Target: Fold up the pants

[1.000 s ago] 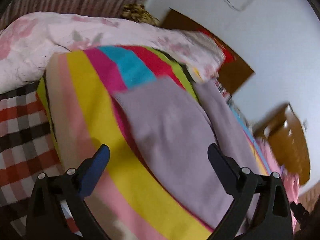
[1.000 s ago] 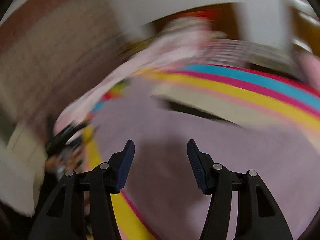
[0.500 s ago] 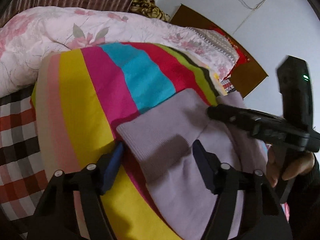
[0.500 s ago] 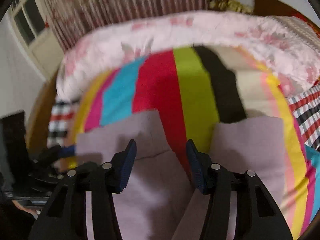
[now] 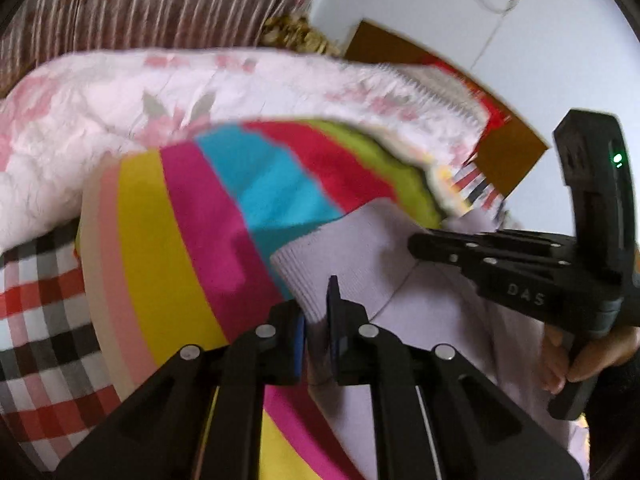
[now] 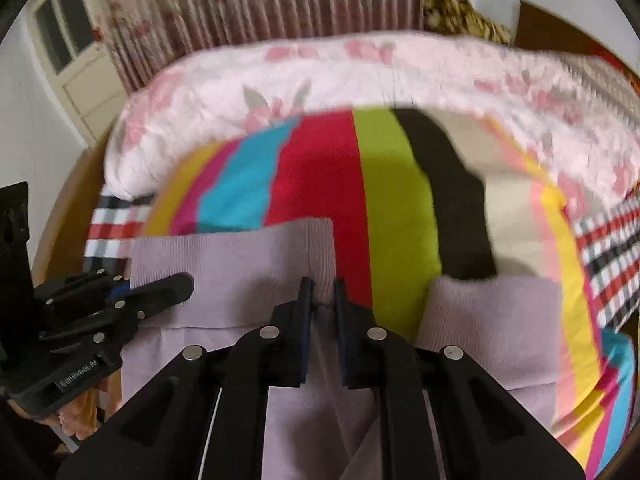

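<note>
Both grippers' fingers are closing on one cuff of the lilac knit pants (image 6: 240,280) on the striped bed: left gripper (image 5: 316,332) outer corner, right gripper (image 6: 320,308) inner corner, legs running back toward the person.

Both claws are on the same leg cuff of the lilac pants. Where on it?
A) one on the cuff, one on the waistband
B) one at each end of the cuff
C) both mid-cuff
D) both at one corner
B: in the right wrist view the right claw closes on the right corner of the pants cuff, and the left claw on its left end.
</note>
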{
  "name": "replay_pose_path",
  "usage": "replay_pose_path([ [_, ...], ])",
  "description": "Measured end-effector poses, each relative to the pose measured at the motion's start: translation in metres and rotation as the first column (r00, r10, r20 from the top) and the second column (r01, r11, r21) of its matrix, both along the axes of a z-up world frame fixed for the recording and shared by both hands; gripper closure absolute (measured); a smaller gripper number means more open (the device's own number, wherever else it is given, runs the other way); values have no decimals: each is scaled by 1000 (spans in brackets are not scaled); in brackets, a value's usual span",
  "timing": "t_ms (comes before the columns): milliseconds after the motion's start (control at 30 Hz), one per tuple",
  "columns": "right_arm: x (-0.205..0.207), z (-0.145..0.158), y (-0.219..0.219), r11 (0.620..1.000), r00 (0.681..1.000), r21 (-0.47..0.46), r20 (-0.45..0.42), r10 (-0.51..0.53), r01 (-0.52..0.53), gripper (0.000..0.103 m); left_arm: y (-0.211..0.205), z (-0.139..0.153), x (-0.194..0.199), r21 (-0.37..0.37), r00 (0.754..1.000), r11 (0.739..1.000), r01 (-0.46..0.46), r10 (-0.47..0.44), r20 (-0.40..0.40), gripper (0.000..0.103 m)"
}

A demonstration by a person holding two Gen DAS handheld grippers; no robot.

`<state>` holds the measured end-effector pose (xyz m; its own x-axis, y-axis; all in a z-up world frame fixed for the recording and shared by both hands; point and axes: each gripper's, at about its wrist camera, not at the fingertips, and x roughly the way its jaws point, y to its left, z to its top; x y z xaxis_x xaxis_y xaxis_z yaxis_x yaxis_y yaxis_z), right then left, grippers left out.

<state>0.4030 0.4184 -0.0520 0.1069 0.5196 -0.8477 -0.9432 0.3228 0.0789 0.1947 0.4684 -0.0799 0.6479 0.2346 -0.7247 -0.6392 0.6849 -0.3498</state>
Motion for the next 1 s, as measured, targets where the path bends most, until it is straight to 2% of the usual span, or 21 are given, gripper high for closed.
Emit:
replay_pose_path([
  [33,2,-2,-1,1000,1000,7,-12,-15,15,89,2,-5,0,1,1000,1000,-21,21,-19,83],
  [67,6,0,-5,999,999,22,-43,-30,31,79,1,-5,-3,13,999,999,-32,32,-25,79],
  [100,10,4,-12,998,995,30,-81,-51,54,63,-1,-2,-6,33,998,998,-44,46,-37,63],
  [133,15,14,-25,995,989,56,-122,-79,86,55,-3,5,-13,92,992,991,-101,107,-69,32],
  [167,17,22,-36,990,987,95,-136,-87,101,43,-6,10,-18,132,986,981,-141,151,-73,20],
  [200,20,41,-61,975,987,184,-125,-99,121,41,-11,19,-26,177,980,967,-182,194,-53,14],
  [233,22,50,-77,964,988,229,-103,-114,135,41,-18,32,-37,200,983,963,-179,181,9,14],
  [267,25,60,-98,951,986,261,-74,-151,165,41,-23,36,-40,197,987,967,-160,157,29,14],
  [333,31,65,-124,941,975,255,-44,-220,224,41,-38,45,-42,164,995,984,-72,59,83,14],
  [400,26,60,-140,944,971,228,-43,-236,239,45,-57,42,-35,109,989,992,71,-84,121,13],
  [467,12,52,-137,963,979,180,-8,-205,203,47,-70,31,-23,73,981,985,154,-161,109,13],
  [533,-5,42,-128,981,988,127,28,-151,146,48,-80,17,-15,53,979,981,188,-191,69,12],
  [567,-11,37,-122,985,989,104,47,-141,135,48,-80,10,-10,27,978,978,205,-206,42,11],
  [600,-13,34,-118,987,988,87,61,-141,135,48,-75,-1,-4,-50,973,972,230,-229,24,10],
  [700,-19,20,-104,989,987,51,72,-142,139,48,-61,-11,-4,-133,969,961,243,-234,75,3],
  [767,-22,10,-95,991,988,24,85,-132,131,48,-63,-12,-3,-125,969,961,246,-240,60,2],
  [833,-24,-3,-88,988,977,-45,166,-136,145,61,-67,-12,2,-95,968,964,250,-250,11,2],
  [867,-25,-6,-88,988,976,-47,171,-134,145,70,-69,-12,5,-80,967,964,253,-255,-16,2],
  [900,-25,-5,-90,989,977,-30,167,-137,143,86,-71,-12,7,-74,966,964,254,-257,-30,2],
  [967,-28,4,-98,989,978,26,152,-145,143,94,-72,-12,9,-60,964,965,257,-260,-53,2],
  [1000,-27,14,-107,984,976,77,135,-170,161,95,-72,-13,9,-63,964,964,257,-260,-50,2],
])
